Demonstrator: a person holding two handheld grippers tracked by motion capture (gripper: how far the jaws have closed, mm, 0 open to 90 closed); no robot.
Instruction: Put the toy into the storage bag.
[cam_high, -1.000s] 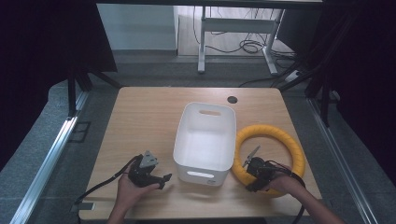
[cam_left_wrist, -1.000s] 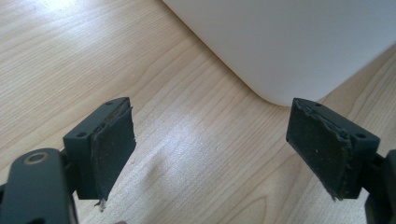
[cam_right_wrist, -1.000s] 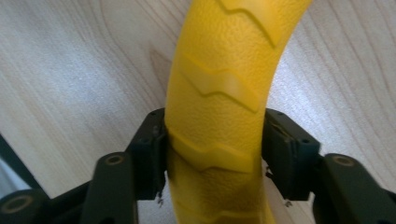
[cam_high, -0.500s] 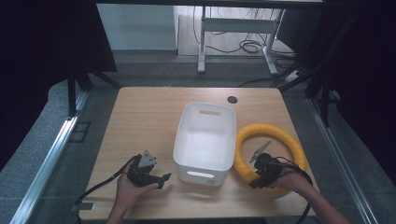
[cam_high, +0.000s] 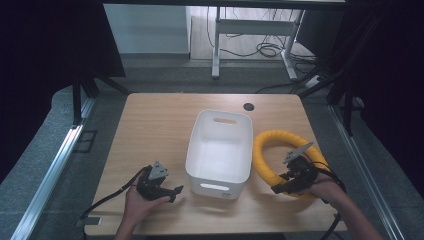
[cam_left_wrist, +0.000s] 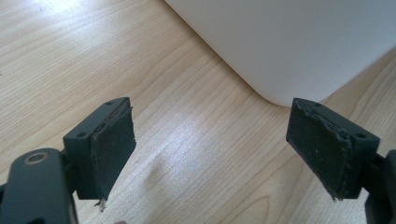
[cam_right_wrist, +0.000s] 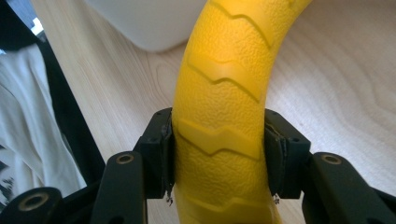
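Sitting near the middle of the wooden table (cam_high: 160, 125), the white bin (cam_high: 219, 147) stands upright with its open top up, and its pale floor looks bare from the high view.

Left of it, the person's left hand (cam_high: 137, 202) comes in from the bottom edge and holds the left gripper (cam_high: 172, 191) low over the tabletop, pointed toward the bin's near left corner. The left gripper view shows its jaws spread wide with nothing between them, only wood grain and the rounded white corner of the bin just ahead.

Right of the bin, the yellow ring (cam_high: 270, 165) lies on the table, its left side close beside the bin wall. The right hand (cam_high: 325, 190) reaches in from the lower right, and the right gripper (cam_high: 281, 186) meets the ring's near arc. The right gripper view makes the grasp plain: both pads press against opposite sides of the ring's pebbled, ridged body, clamped on it. That view also takes in a white sleeve or shirt (cam_right_wrist: 32, 140) beyond the table's edge.
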